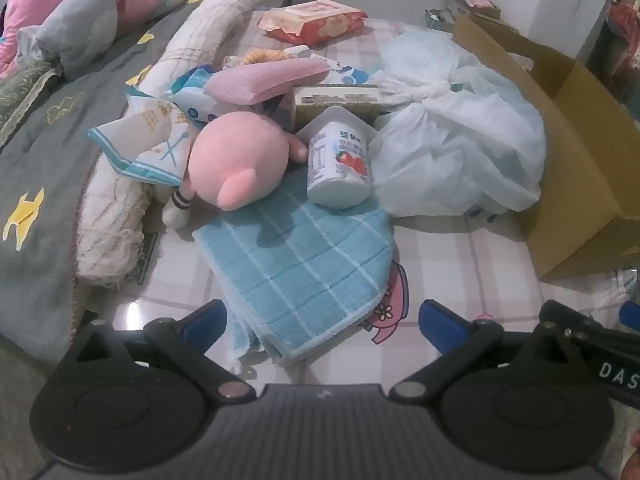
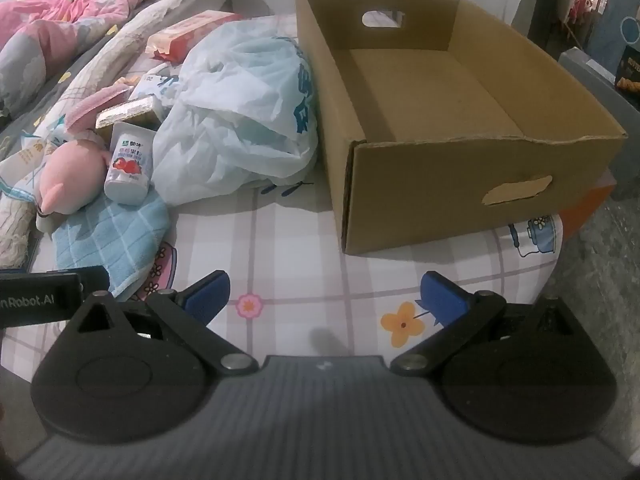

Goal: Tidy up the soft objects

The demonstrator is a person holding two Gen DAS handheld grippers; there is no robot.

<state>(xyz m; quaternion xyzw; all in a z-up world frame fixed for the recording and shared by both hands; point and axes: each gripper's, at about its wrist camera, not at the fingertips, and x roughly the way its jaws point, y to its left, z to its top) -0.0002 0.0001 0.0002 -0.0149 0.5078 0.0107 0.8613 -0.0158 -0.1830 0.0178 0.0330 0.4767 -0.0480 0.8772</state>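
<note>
My left gripper has its jaws spread wide with nothing pinched; the near corner of the blue checked towel lies between the blue pads without touching either. My right gripper is spread just as wide over bare plaid tablecloth.

Readable writing is scarce. The white bottle lying on the towel carries a strawberry picture and small print too blurred to read. In the left view "DAS" shows at the lower right edge on my other gripper's body; in the right view "n Robot.AI" shows at the left edge. The pale plastic bag has large blue characters I cannot read.

The soft things sit at the centre of the left view: the pink plush toy rests on the towel's far edge, touching the bottle, and a pink sponge-like pad lies behind it atop a small carton.

The open room is the tablecloth in front of the bag and the cardboard box, whose right side overhangs the table's rounded edge.

Only the right view shows the box's empty inside, its 2 handle cutouts and a person lying under pink bedding at upper left. Only the left view shows the red wipes pack clearly.
</note>
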